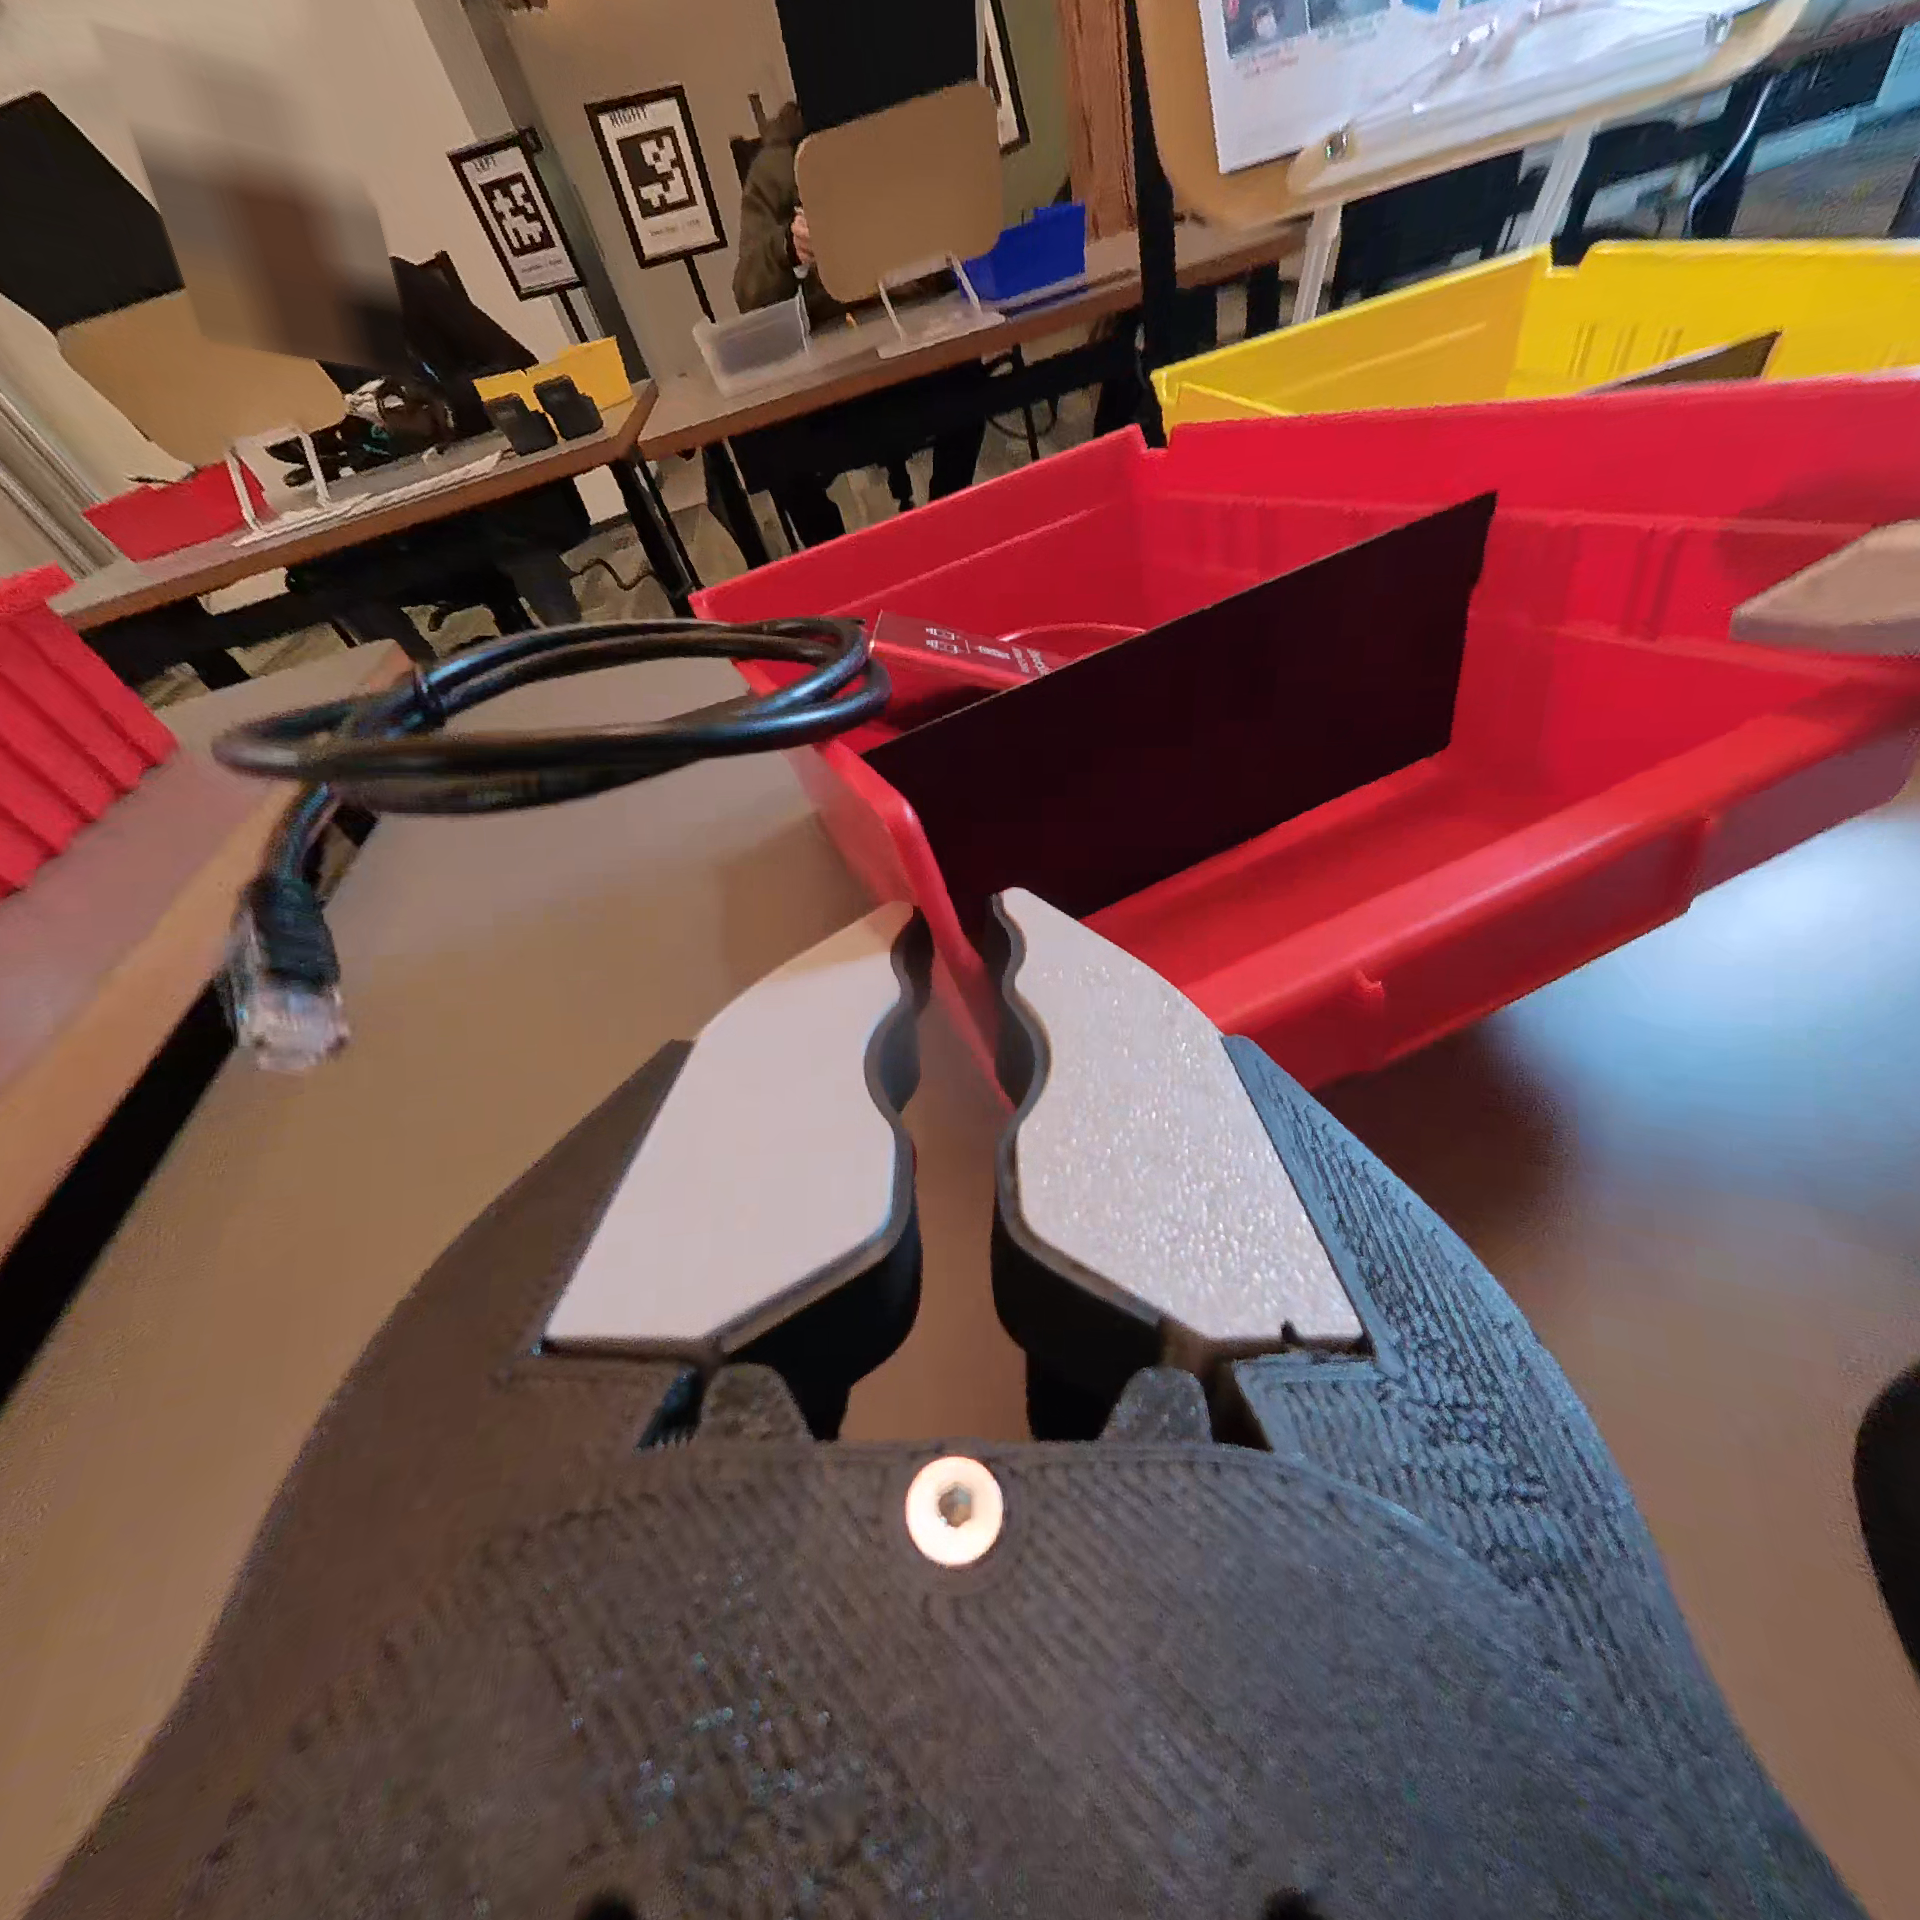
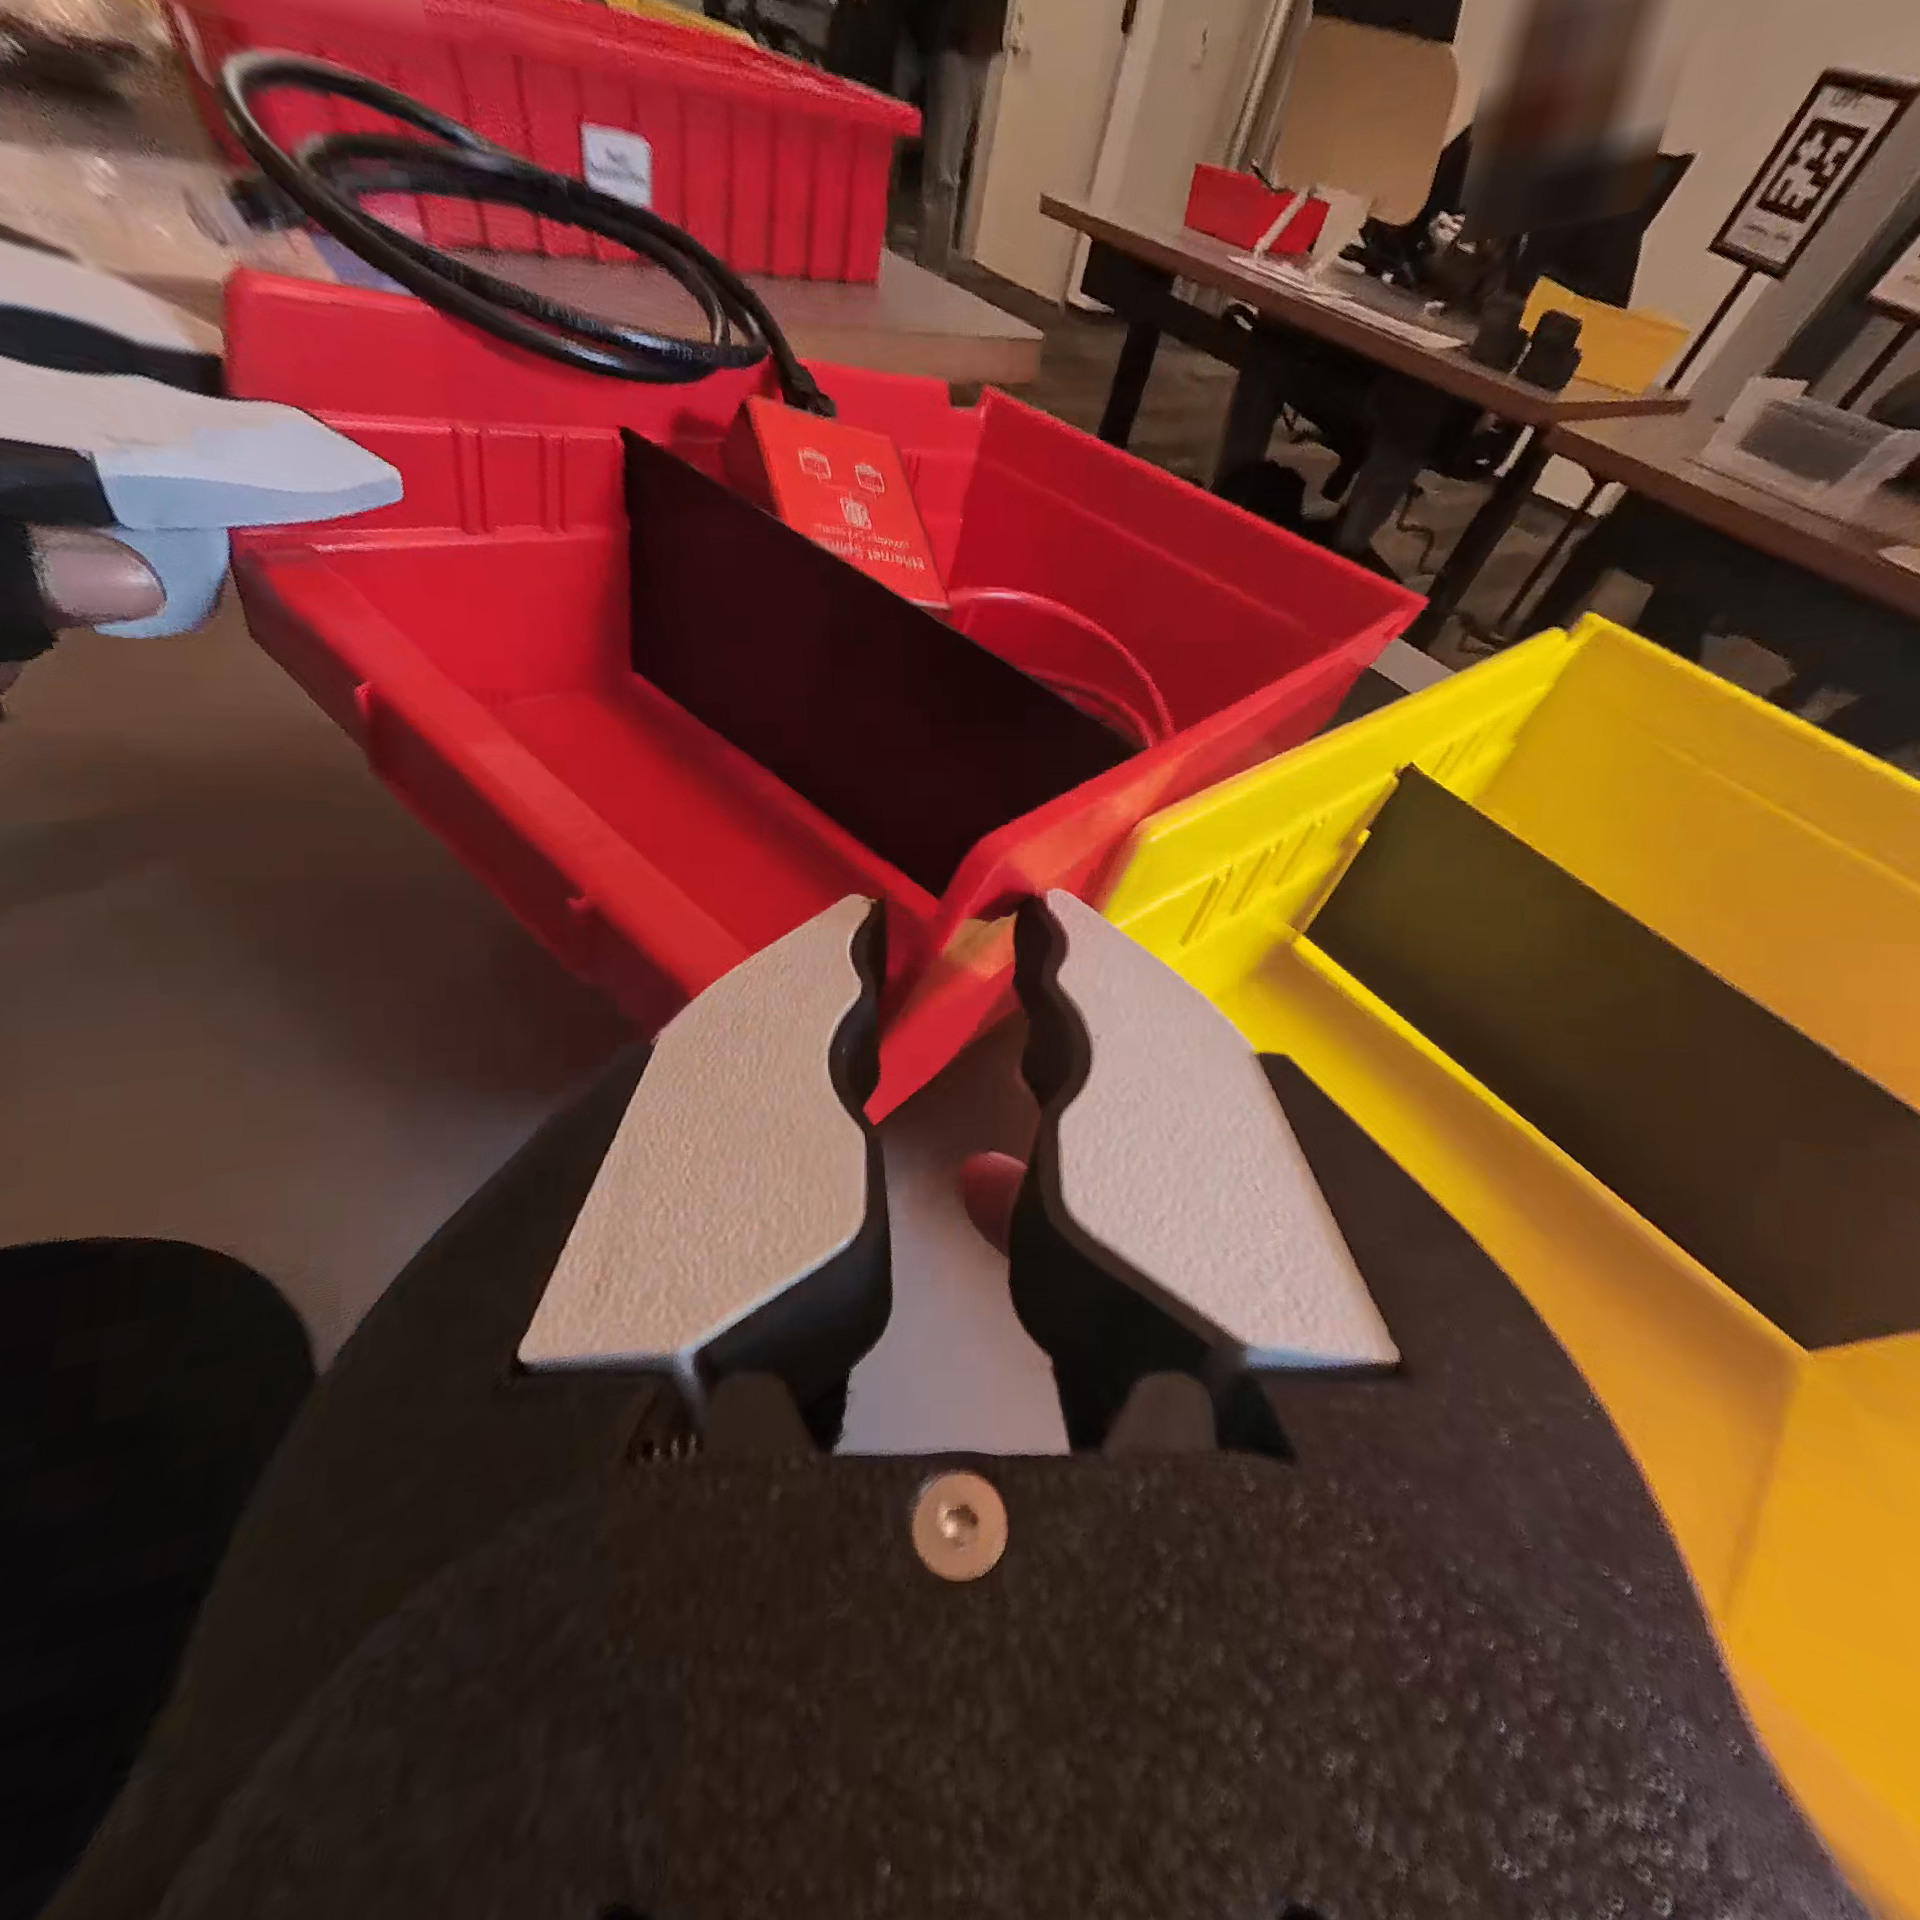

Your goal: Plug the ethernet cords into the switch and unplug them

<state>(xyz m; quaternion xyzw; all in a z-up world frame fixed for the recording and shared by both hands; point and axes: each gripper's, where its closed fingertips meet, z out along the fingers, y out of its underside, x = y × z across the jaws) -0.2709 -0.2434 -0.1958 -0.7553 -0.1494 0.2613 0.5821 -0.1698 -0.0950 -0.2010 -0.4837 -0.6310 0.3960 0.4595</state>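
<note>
A red bin (image 1: 1351,935) with a black divider (image 1: 1195,707) stands on the brown table. In its far compartment lies a flat red switch (image 1: 956,649), which also shows in the right wrist view (image 2: 842,499). A coiled black ethernet cord (image 1: 551,717) rests over the bin's rim. One end meets the switch (image 2: 810,395), and its clear plug (image 1: 286,997) hangs free. My left gripper (image 1: 956,925) is closed on the bin's left corner wall. My right gripper (image 2: 945,925) is closed on the bin's right corner (image 2: 935,997). A thin red cord (image 2: 1091,644) lies in the bin.
A yellow bin (image 2: 1558,935) with a dark divider sits against the red bin's right side. A large ribbed red crate (image 2: 623,135) stands behind on the left. Other tables with small bins, marker signs and seated people fill the background. Tip to tip, the grippers are about 20 cm apart.
</note>
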